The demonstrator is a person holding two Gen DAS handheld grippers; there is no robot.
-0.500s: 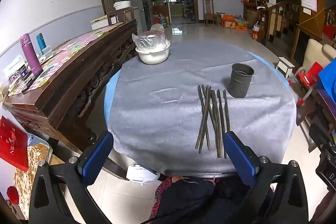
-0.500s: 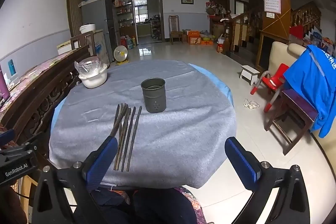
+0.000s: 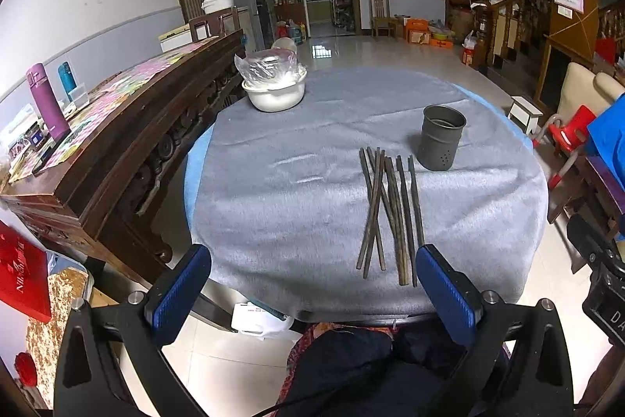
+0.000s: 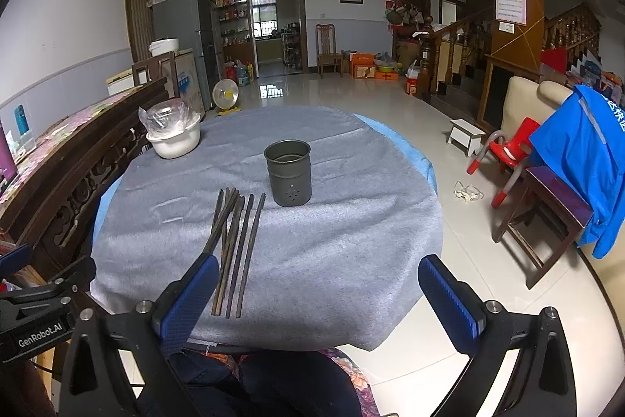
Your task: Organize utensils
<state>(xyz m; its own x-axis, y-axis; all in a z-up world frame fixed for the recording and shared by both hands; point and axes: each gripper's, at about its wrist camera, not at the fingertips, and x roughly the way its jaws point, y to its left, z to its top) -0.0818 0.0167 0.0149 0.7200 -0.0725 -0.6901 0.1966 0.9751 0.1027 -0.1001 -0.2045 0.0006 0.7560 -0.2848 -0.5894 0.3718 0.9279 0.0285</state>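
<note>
A round table covered in grey cloth carries everything. Near its far left edge sits a white bowl topped with clear plastic. A dark metal holder stands upright around the table's middle, towards the right edge. Just beside it, on its near left, a bundle of dark chopsticks lies flat, running toward the near edge. The left gripper and right gripper hover at the near edge, both spread wide and empty.

Dark chopsticks are seen lying just beside an upright grey holder on the grey-clothed tabletop, beyond the wide-spread left hand-held gripper.
</note>
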